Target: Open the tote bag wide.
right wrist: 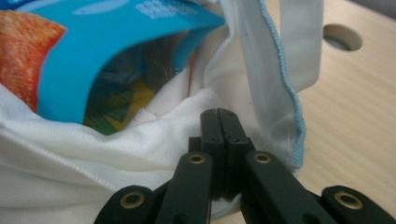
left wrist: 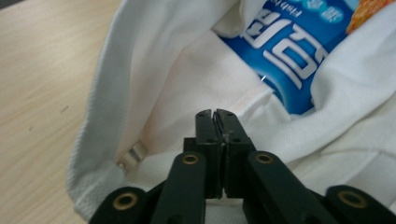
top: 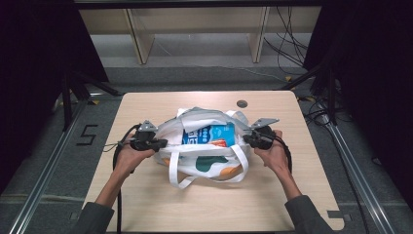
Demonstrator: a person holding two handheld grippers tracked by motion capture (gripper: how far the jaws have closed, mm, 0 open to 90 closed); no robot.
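White cloth bag (top: pixel 204 146) lies at the middle of the bench (top: pixel 146 204), mouth upward and pulled wide between the two grippers. Its near side carries a green and an orange patch. One strap loops out over the bench on the near side; a second strap lies at the far right of the bag, close to the round hole (top: pixel 242 104) in the bench top.

Inside the mouth: a blue packet (top: pixel 209 134) with white lettering and an orange patch at its near right corner. It lies flat across the opening, roughly centred. In the right gripper view, something yellow-green sits beneath the packet; too blurred to identify.

Left gripper (top: pixel 160 143): at the left end of the bag. In the left gripper view its jaws are clenched on the white cloth at the rim, with a thin fold of fabric pinched between the tips. A small metal fitting (left wrist: pixel 132 155) shows on the rim just left of the jaws.

Right gripper (top: pixel 247 138): at the right end of the bag. In the right gripper view its jaws are clenched on the rim fabric, probably just beside the strap seam with blue stitching (right wrist: pixel 285 84).

Both hands hold the grippers from the near side, forearms coming in from the near edge of the bench.
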